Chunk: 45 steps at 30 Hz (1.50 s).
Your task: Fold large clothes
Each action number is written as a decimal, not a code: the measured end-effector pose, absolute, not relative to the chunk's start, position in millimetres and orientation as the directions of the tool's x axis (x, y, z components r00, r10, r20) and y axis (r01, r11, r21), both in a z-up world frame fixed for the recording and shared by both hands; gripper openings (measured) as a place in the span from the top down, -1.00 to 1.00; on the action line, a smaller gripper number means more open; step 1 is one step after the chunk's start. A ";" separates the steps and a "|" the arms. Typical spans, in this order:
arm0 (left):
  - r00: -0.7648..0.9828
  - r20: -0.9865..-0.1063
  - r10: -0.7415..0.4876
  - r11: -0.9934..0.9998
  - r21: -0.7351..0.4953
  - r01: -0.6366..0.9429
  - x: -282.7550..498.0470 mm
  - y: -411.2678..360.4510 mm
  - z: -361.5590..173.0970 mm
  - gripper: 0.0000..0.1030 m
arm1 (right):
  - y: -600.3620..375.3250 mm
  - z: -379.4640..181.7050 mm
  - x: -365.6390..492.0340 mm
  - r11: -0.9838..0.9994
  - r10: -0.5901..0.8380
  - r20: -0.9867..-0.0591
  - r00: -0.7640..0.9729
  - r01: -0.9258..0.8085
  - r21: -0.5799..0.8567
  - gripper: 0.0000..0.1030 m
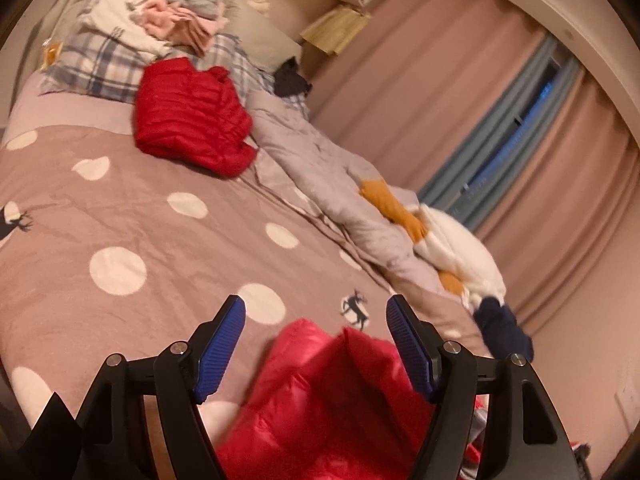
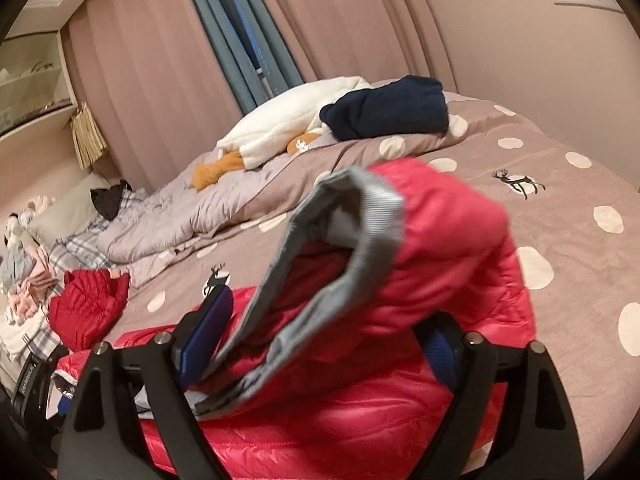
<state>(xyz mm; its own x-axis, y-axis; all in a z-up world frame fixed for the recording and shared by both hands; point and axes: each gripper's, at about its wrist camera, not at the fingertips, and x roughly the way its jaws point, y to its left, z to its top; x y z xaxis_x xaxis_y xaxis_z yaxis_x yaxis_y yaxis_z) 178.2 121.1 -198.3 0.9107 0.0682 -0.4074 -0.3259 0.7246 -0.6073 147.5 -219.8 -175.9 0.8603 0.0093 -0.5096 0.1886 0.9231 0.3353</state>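
Bright red quilted puffer jacket with a grey ribbed lining (image 2: 440,248) lies on the near edge of the bed, right under both my grippers. In the right wrist view a grey-edged fold of it stands up between the fingers of my right gripper (image 2: 320,332). Jaws spread wide, left blue pad (image 2: 208,332) clear of the fabric, right pad mostly hidden behind the jacket. Reads as released, not clamped.

My left gripper (image 1: 316,344) hangs over the same jacket's (image 1: 320,392) other end. Jaws apart, blue pads bare, nothing pinched between them, fabric below.

Bed cover is dusty pink with white polka dots and small deer prints (image 1: 120,208). Further up it sits a second, darker red puffer jacket, folded (image 1: 192,120). Crumpled grey-lilac quilt (image 1: 320,172) runs along the curtain side, with a white and orange plush toy (image 1: 452,240) and a navy garment (image 1: 504,328) on it. Plaid pillows (image 1: 100,68) and a pile of pink and grey clothes (image 1: 188,12) at the head end. Pink curtains (image 1: 440,80) behind.
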 end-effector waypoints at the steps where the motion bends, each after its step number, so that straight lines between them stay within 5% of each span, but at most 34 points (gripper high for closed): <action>1: 0.912 -0.405 0.069 0.715 -0.617 -0.328 177.5 124.7 -198.2 -0.39 | -220.5 -174.7 145.9 0.921 0.004 -0.502 0.865 0.193 0.339 -0.78; 14: 0.916 -0.376 0.139 0.690 -0.627 -0.361 165.7 141.5 -192.0 -0.39 | -224.1 -150.0 128.7 0.912 -0.028 -0.398 0.917 0.186 0.365 -0.95; 21: 0.908 -0.399 0.127 0.731 -0.581 -0.358 172.7 133.3 -192.7 -0.41 | -225.1 -155.0 136.1 0.909 -0.018 -0.423 0.906 0.192 0.371 -0.96; 26: 0.931 -0.348 0.108 0.729 -0.610 -0.312 168.0 131.1 -191.7 -0.96 | -221.9 -155.9 136.0 0.912 -0.025 -0.430 0.903 0.197 0.360 -0.96; 45: 0.913 -0.394 0.102 0.754 -0.569 -0.329 184.0 112.6 -195.6 -0.97 | -221.1 -176.1 161.3 0.926 -0.025 -0.503 0.864 0.209 0.313 -0.99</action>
<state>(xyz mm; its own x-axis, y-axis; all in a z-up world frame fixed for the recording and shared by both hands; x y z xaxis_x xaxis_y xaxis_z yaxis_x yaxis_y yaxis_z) 184.0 112.6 -195.6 0.9133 0.1018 -0.3943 -0.3295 0.7538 -0.5685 161.3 -221.1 -176.1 0.8637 -0.0252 -0.5034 0.2095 0.9263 0.3131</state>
